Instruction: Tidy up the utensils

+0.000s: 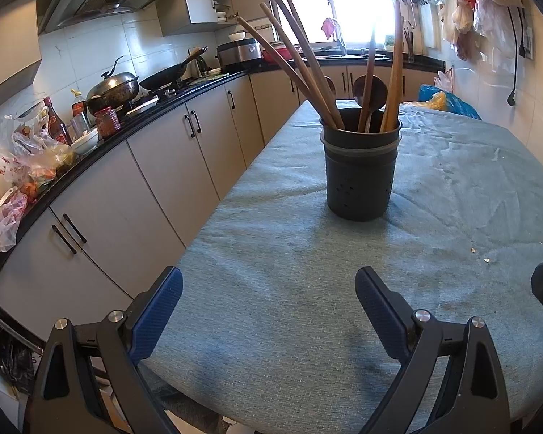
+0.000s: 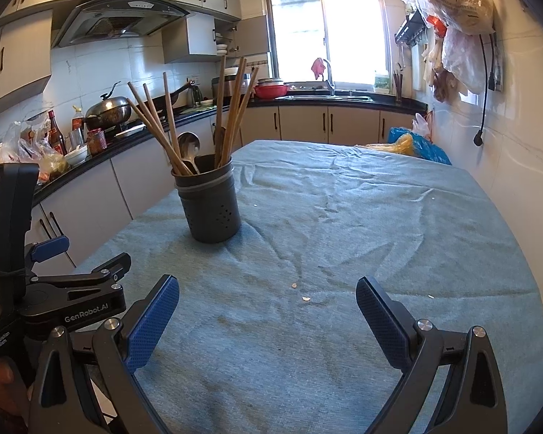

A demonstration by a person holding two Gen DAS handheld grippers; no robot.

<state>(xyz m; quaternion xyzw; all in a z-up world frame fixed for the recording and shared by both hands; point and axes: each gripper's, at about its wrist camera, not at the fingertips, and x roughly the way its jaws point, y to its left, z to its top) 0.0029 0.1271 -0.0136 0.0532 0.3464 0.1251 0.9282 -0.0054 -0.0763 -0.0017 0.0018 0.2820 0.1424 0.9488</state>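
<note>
Several wooden chopsticks [image 1: 300, 65] and a metal spoon [image 2: 188, 146] standing upright in a dark utensil holder [image 1: 360, 170], mid-table on the blue tablecloth [image 1: 271, 289]. No loose utensils visible on the cloth, only crumbs. Left gripper [image 1: 269, 311] spread wide and empty, low at the near edge; right gripper [image 2: 268, 320] likewise agape, holding nothing. Likely the end of sorting, or the very start. Next: a reach toward the holder, or withdrawal.
</note>
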